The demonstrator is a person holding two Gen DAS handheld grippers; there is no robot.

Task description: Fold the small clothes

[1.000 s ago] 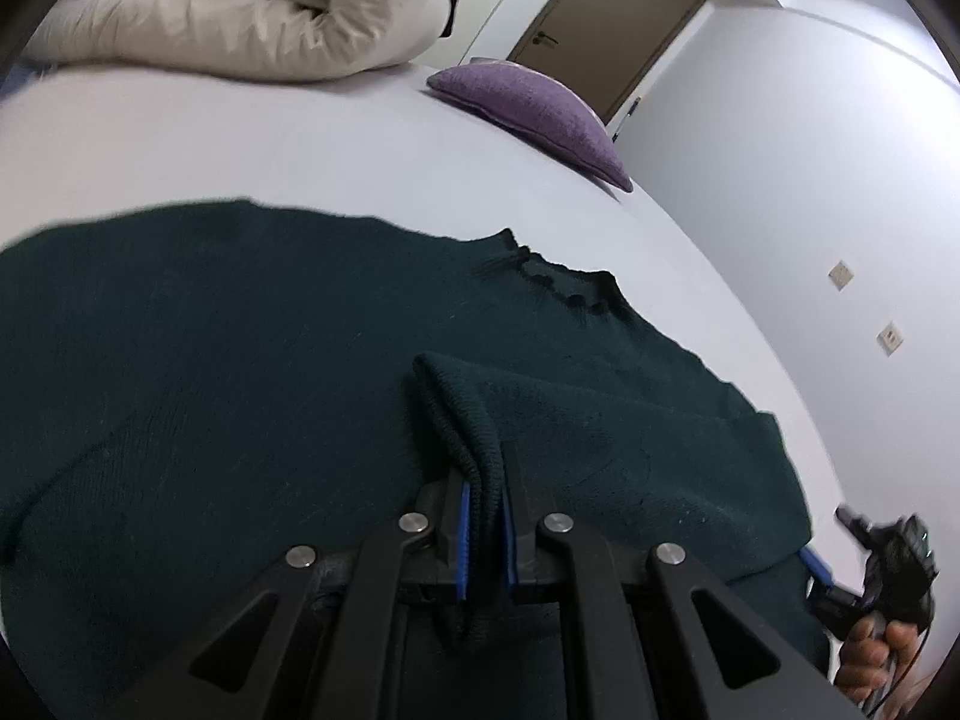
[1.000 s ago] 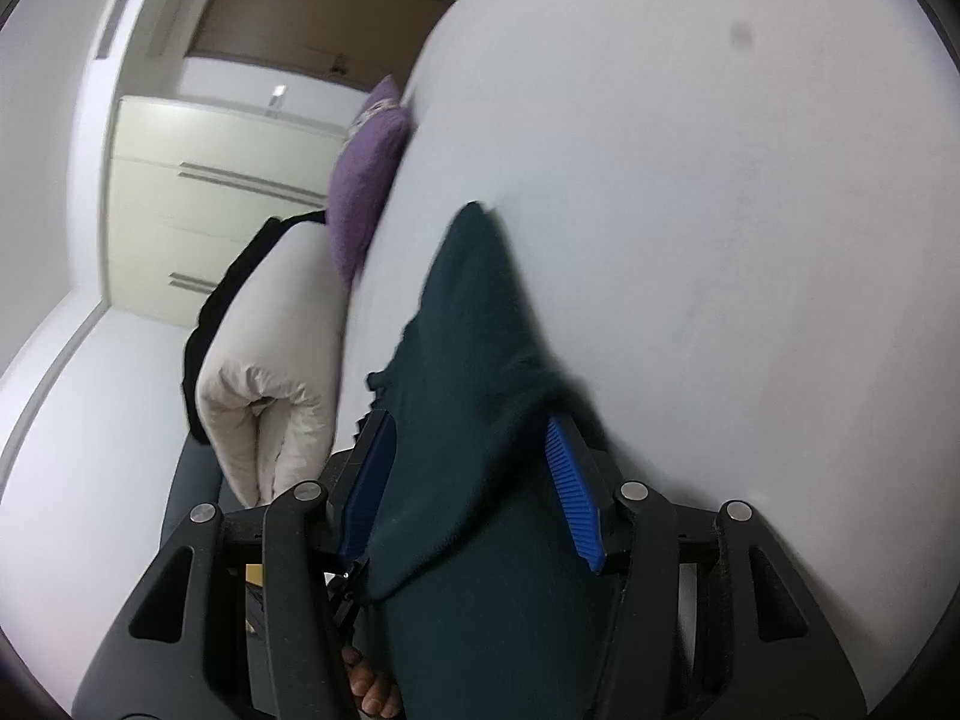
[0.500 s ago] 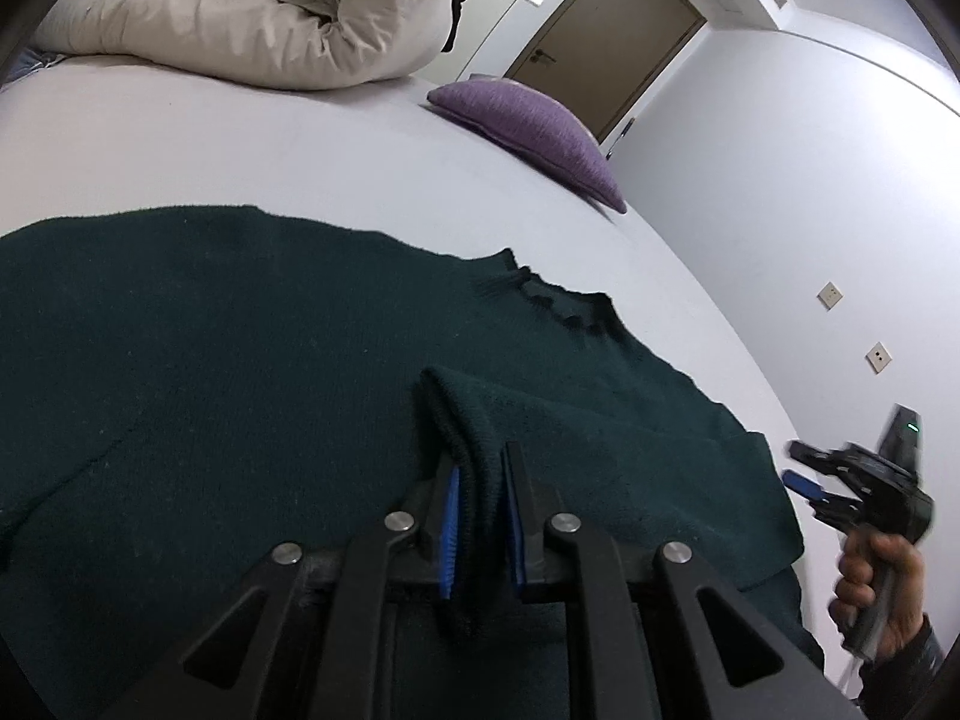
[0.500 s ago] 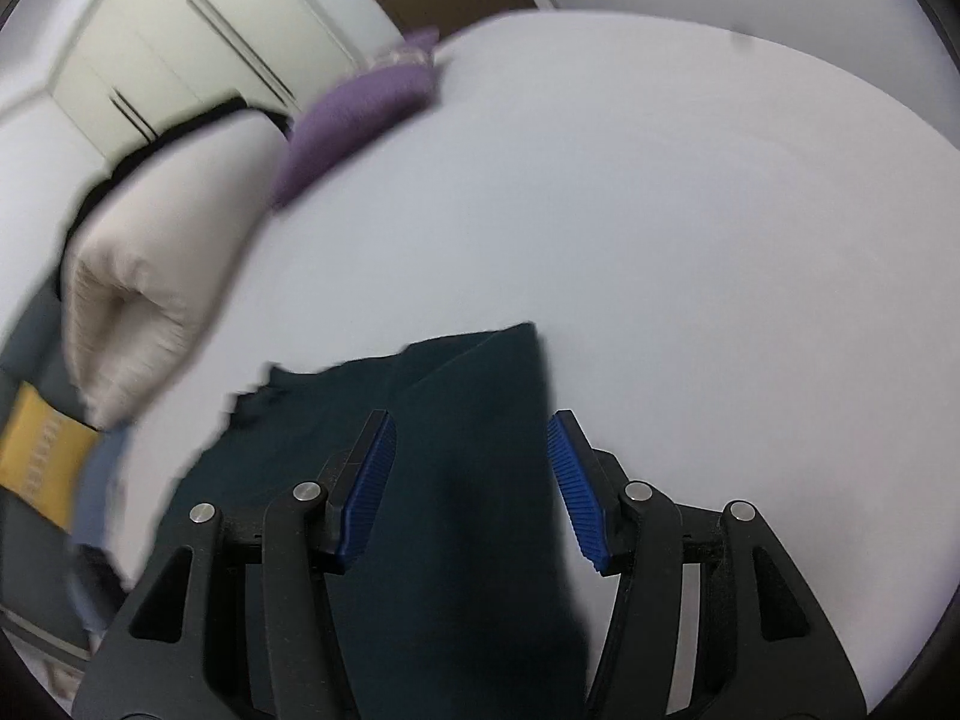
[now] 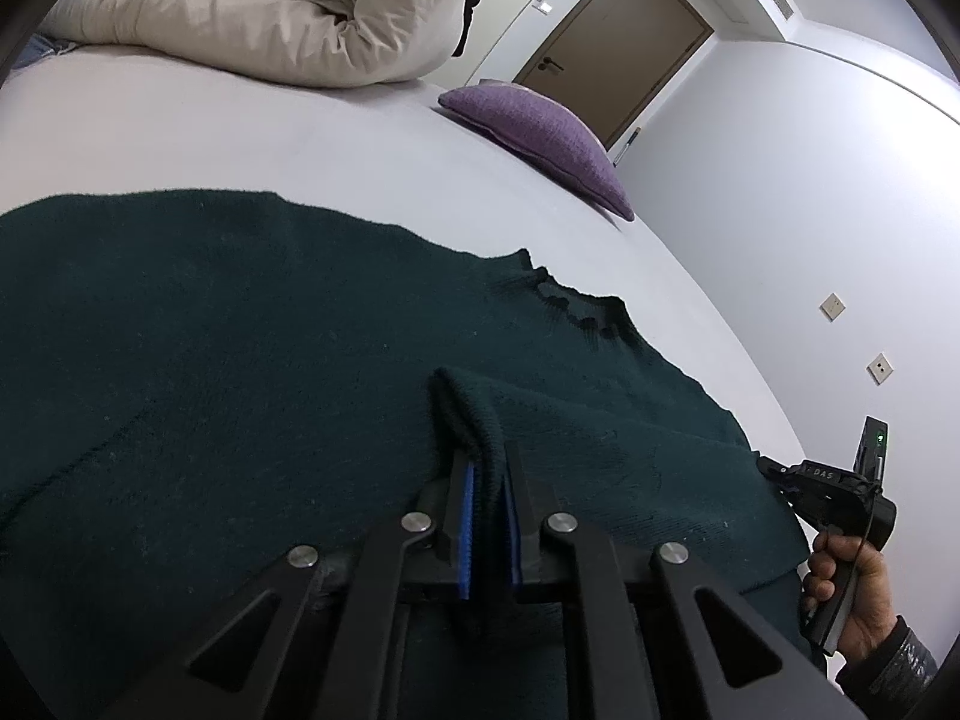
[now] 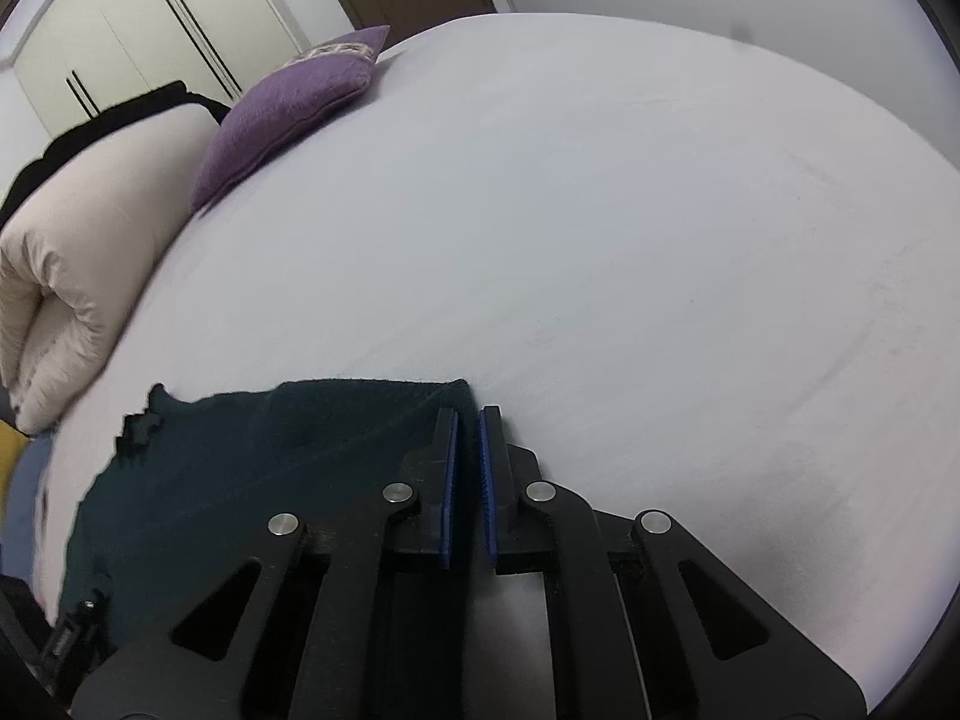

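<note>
The dark green knit sweater lies spread flat on the white bed, its scalloped neckline toward the bed's far side and its body reaching the near edge under my rig. A fold of the knit, a sleeve or a doubled edge, I can't tell which, rises as a ridge in the middle of the garment, and my left tongs are clamped on that ridge, the blue pads pressing the fabric from both sides. In the right wrist view one corner of the sweater ends just left of my right tongs; their jaws have just been closing and now stand together with only a thin slit between the blue pads and nothing in it, bare sheet beneath them. From the left wrist view I also see the right tongs beside the sweater's right edge near the bed's right side, carried by a hand in a dark sleeve. Further out, a purple cushion sits at the bed's far right corner and a rolled cream duvet lies along the far edge. Behind them are a brown door and, in the right wrist view, white wardrobe doors.
</note>
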